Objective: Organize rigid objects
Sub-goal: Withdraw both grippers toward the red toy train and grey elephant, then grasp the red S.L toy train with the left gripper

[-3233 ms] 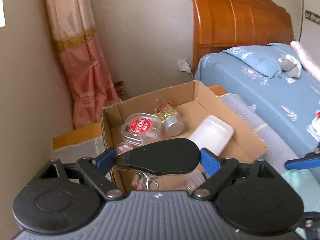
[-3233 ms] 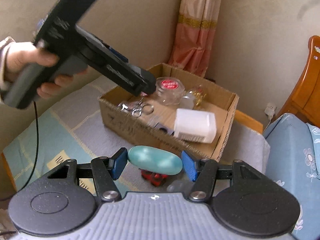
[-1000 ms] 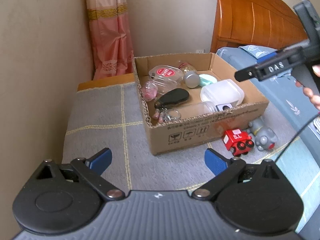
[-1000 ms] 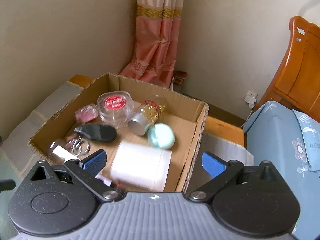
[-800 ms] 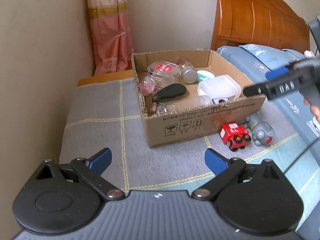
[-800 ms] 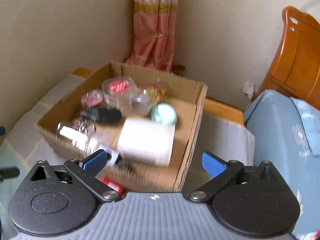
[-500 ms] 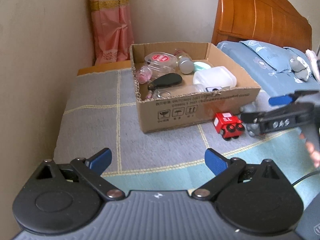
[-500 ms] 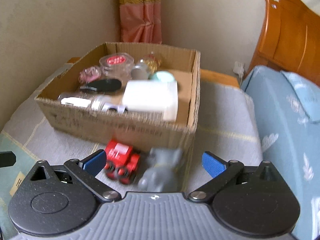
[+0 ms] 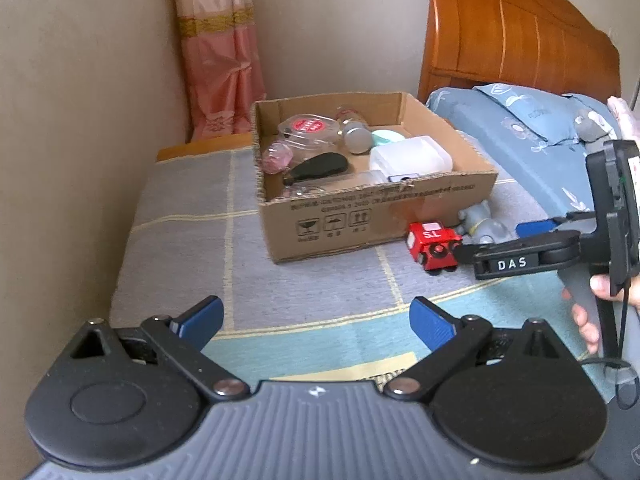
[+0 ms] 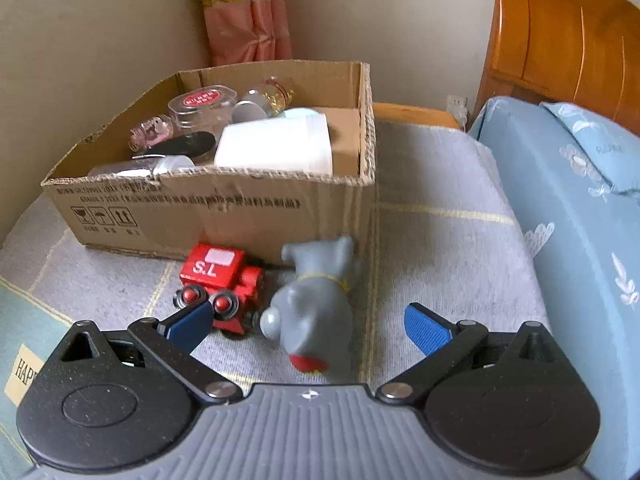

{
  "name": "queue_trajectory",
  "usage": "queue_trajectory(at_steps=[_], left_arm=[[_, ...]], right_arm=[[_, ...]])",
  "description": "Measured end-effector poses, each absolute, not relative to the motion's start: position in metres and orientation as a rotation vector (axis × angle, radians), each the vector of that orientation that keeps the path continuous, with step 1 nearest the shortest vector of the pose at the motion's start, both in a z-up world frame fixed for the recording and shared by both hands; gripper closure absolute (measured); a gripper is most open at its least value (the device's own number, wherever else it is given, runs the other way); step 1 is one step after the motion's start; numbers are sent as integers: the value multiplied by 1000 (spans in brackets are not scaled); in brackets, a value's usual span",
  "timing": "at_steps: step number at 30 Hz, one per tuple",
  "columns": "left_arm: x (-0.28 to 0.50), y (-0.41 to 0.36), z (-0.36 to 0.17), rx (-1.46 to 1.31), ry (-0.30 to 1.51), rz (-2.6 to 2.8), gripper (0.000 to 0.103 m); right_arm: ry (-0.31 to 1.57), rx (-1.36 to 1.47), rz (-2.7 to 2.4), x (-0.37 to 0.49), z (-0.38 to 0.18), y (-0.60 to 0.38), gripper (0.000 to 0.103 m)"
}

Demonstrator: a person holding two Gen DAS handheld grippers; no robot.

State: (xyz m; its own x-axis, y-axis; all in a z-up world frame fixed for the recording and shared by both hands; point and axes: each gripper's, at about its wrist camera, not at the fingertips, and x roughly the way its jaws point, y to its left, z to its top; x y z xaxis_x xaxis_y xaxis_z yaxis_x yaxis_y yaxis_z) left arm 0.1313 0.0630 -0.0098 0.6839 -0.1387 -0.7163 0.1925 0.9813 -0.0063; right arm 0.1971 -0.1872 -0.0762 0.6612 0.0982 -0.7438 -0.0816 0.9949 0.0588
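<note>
Right wrist: right gripper [image 10: 308, 326] now nearer the grey elephant [image 10: 312, 300].

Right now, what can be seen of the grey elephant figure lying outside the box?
The grey elephant figure looks like smooth moulded plastic or rubber, with a thin yellow band around its body and a red patch at the near end. It lies tipped over on the grey woven mat, just before the cardboard box, beside the red toy train. The open right gripper frames it without gripping.

Beige plaster walls [image 9: 100, 80], pink curtain [image 9: 220, 60] in the corner upper centre. Orange wooden headboard [image 9: 512, 40] upper right, blue floral bedding [image 10: 580, 200] right. Grey checked blanket [image 9: 192, 216] underfoot. Soft daylight.
</note>
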Motion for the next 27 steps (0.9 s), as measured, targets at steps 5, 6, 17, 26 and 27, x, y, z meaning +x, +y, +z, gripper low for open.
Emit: queue_trajectory(at_steps=[5, 6, 17, 26, 27], left_arm=[[137, 53, -21, 62, 808, -187, 4], [138, 51, -23, 61, 809, -193, 4], [152, 28, -40, 89, 841, -238, 4], [167, 3, -47, 119, 843, -264, 4], [170, 0, -47, 123, 839, -269, 4]], right_arm=[[844, 26, 67, 190, -85, -194, 0], [841, 21, 55, 188, -85, -196, 0], [844, 66, -5, 172, -92, -239, 0], [833, 49, -83, 170, -97, -260, 0], [831, 50, -82, 170, -97, -261, 0]])
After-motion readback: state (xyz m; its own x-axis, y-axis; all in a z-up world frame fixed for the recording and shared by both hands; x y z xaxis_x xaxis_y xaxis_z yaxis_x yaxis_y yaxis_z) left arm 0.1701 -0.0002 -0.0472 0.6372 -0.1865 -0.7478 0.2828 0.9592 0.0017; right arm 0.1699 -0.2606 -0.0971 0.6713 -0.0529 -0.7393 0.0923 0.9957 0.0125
